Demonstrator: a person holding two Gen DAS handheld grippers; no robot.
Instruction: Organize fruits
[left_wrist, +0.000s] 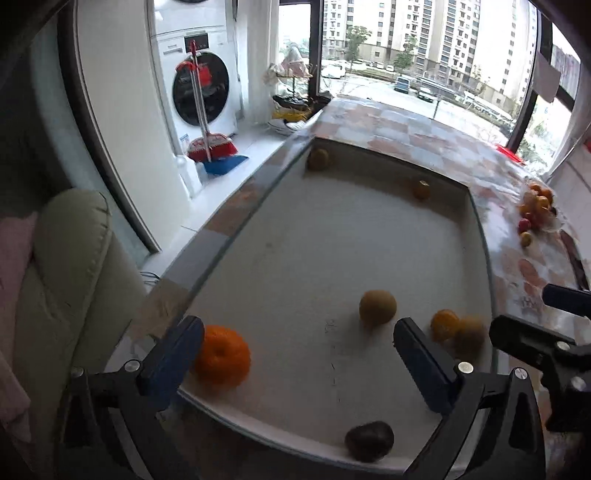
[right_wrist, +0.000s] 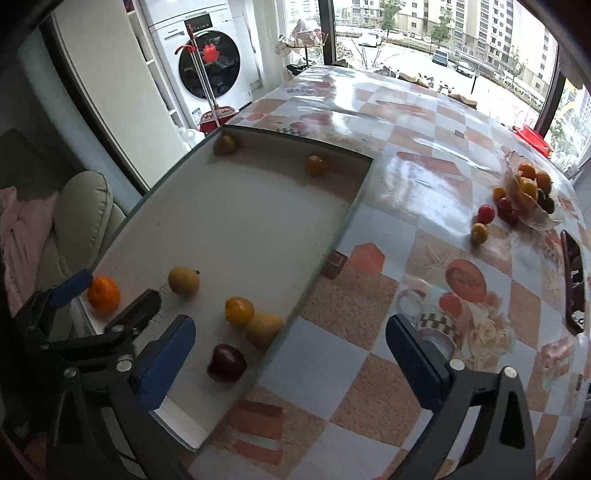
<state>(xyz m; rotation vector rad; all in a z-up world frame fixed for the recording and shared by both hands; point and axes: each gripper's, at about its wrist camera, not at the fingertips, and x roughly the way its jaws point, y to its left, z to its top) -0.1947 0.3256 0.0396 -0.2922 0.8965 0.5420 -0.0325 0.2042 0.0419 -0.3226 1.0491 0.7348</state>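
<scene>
Both your left gripper (left_wrist: 295, 343) and right gripper (right_wrist: 290, 341) hold their jaws fully apart, empty, above fruit: orange (left_wrist: 222, 355), dark apple (right_wrist: 226, 363).

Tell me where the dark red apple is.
In the right wrist view, the dark red apple lies on the white board's near right edge, just below the pear.

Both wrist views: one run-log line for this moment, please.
left gripper: open, empty | right gripper: open, empty | orange: beside left finger, on white board | dark red fruit: near board edge
</scene>
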